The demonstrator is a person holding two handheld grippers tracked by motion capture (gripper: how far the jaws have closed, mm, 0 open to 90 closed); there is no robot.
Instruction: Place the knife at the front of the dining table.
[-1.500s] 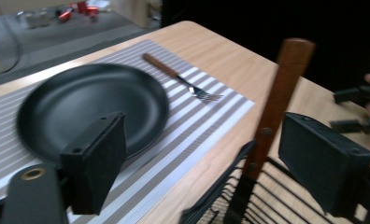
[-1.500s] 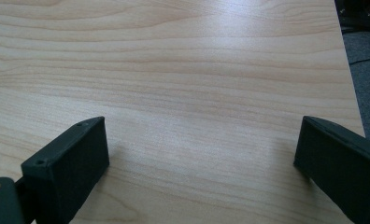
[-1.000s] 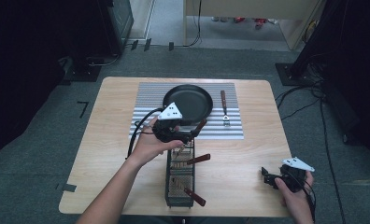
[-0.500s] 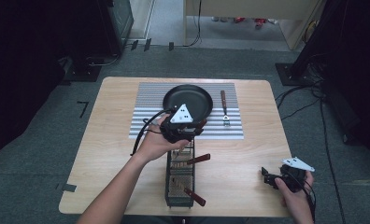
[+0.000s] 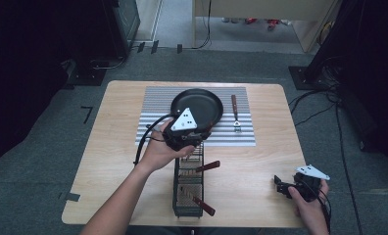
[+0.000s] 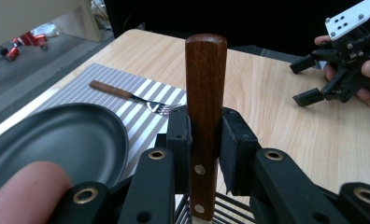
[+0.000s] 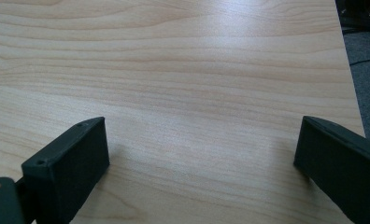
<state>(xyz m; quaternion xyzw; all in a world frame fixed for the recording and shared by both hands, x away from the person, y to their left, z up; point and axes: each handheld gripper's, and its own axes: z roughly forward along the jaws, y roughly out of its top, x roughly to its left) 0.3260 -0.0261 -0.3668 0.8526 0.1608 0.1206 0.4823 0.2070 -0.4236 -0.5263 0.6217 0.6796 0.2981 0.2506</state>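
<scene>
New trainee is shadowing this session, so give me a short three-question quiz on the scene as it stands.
1. What is the left gripper shut on?
2. True or false: the right gripper stands open over bare table.
3. The fork lies on: A the striped mat, B the black pan, C the wire rack.

Key: 1. A wooden handle standing up from the wire rack. 2. True. 3. A.

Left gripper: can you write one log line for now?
left gripper: just closed on wooden handle | right gripper: open | pan: on striped mat

No readable text, label or number anywhere.
</scene>
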